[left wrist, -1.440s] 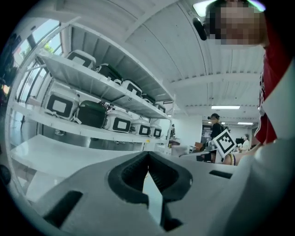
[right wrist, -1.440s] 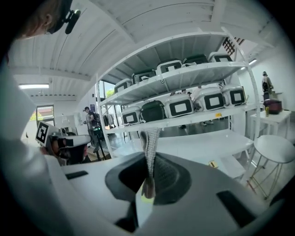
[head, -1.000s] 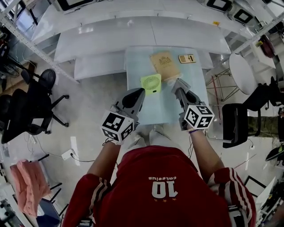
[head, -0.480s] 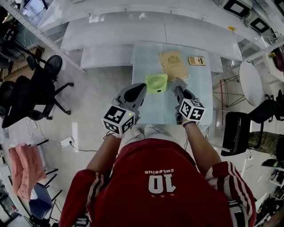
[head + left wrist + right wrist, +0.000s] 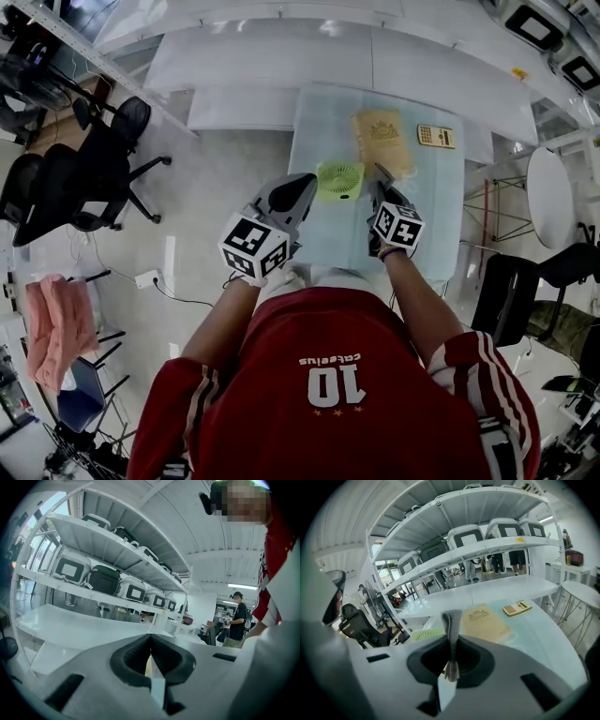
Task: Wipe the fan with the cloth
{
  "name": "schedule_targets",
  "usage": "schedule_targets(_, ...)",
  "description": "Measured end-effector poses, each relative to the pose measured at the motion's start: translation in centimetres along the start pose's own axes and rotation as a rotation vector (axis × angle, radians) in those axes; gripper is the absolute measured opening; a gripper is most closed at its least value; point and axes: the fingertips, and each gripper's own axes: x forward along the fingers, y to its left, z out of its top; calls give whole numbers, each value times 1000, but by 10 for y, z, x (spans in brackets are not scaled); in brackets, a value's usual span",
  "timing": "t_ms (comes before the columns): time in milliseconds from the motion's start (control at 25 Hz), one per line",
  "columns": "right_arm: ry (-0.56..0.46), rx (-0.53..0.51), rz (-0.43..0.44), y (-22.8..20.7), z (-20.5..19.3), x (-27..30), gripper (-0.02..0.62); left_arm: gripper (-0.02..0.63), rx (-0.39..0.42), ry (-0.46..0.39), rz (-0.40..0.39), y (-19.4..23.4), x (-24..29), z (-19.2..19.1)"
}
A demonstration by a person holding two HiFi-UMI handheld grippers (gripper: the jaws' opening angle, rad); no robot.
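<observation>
A small green fan lies on the glass table; the right gripper view shows only its edge. My right gripper is just right of the fan and shut on a narrow grey cloth, which sticks up from the jaws. My left gripper hovers off the fan's left side with its jaws shut and nothing clearly held. It points at shelving, so the fan is out of the left gripper view.
A tan book and a calculator lie on the table beyond the fan. White benches and shelves with cases stand behind. Black office chairs are at the left, a black chair at the right.
My right gripper has gone down and forward to the fan's right side, still holding the cloth. My left gripper has kept its place beside the fan. The head view has shifted.
</observation>
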Motion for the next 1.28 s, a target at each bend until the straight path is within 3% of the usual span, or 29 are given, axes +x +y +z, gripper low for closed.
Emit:
schedule_targets(360,36,-7,-48,-7,-14,32,17,0,-35,15,25,12,8,-4)
schedule_targets(1280,60,-55,-12,27,-20,43,17,0,-44,12,84,38,-23,-7)
